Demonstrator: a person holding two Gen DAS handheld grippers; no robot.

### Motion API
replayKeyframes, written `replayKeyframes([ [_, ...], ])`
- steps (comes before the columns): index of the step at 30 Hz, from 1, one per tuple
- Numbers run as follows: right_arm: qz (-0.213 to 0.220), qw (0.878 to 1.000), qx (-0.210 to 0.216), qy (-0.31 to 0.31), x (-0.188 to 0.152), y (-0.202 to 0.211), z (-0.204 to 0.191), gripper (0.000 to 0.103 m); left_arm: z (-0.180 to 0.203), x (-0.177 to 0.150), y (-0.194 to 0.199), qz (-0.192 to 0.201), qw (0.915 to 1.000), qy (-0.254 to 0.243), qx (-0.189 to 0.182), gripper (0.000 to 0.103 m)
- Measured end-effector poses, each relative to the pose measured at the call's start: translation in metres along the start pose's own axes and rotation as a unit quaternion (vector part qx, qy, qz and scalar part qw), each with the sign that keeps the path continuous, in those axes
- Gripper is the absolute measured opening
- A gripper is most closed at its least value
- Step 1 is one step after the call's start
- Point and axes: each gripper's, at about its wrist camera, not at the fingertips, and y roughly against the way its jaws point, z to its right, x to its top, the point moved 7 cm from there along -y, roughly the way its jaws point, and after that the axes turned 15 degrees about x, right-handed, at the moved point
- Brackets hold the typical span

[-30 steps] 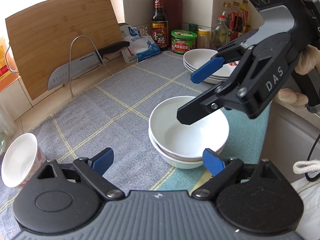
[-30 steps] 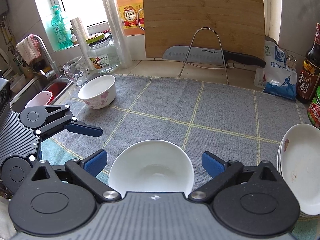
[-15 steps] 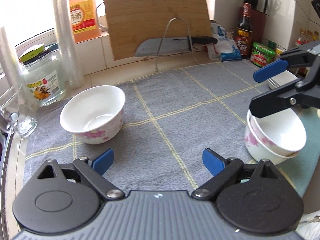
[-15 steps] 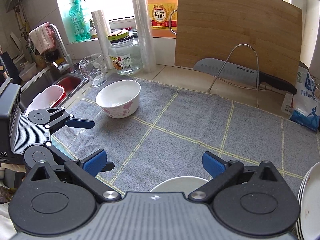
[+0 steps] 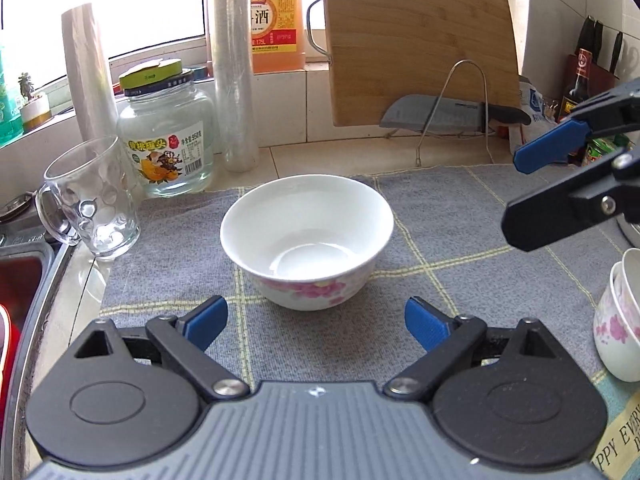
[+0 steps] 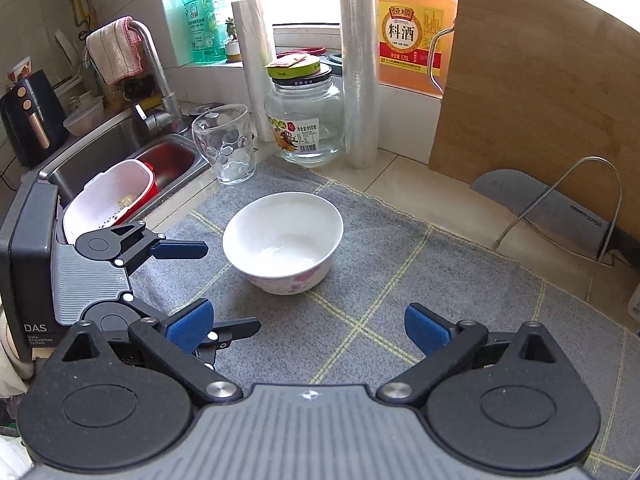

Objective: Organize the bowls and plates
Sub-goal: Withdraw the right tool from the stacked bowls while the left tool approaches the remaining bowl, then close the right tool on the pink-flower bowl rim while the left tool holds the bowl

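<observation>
A glossy glazed ceramic bowl sits on a matt woven cloth mat, beside a clear glass mug and a smooth wooden cutting board.

One floral bowl stands alone. Two more bowls sit nested, perhaps. One glass mug, one jar

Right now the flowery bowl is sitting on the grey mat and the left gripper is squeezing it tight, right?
Not quite. The flowery bowl does sit on the grey mat, but the left gripper is open and not touching it; its blue fingertips stop short of the bowl. The left wrist view shows the gap, and the right wrist view shows the bowl standing free.
</observation>
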Motion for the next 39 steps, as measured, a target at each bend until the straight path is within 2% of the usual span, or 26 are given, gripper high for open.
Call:
replayKeyframes([
  [5,-0.014,1.0,0.013,0.007,0.021,-0.025,0.007,0.103,-0.001,0.004,-0.011,0.014,0.9998,-0.01,0.013,0.095],
  [11,-0.029,0.999,0.024,0.001,0.036,-0.054,0.018,0.102,-0.004,0.008,-0.019,0.02,0.9997,-0.011,0.007,0.095],
  [17,-0.046,0.998,0.032,0.002,0.046,-0.076,0.026,0.097,-0.004,0.012,-0.026,0.025,0.9997,-0.007,-0.001,0.095],
  [21,-0.058,0.998,0.038,0.007,0.051,-0.09,0.027,0.091,-0.002,0.012,-0.029,0.027,0.9996,-0.009,-0.006,0.095],
  [32,-0.071,0.996,0.05,0.0,0.053,-0.112,0.036,0.08,-0.001,0.014,-0.033,0.028,0.9993,-0.008,-0.021,0.094],
  [34,-0.072,0.996,0.052,-0.001,0.053,-0.112,0.036,0.075,-0.001,0.014,-0.034,0.029,0.9993,-0.008,-0.022,0.094],
  [39,-0.071,0.996,0.054,-0.002,0.055,-0.114,0.036,0.073,-0.001,0.015,-0.034,0.032,0.9991,-0.009,-0.025,0.094],
])
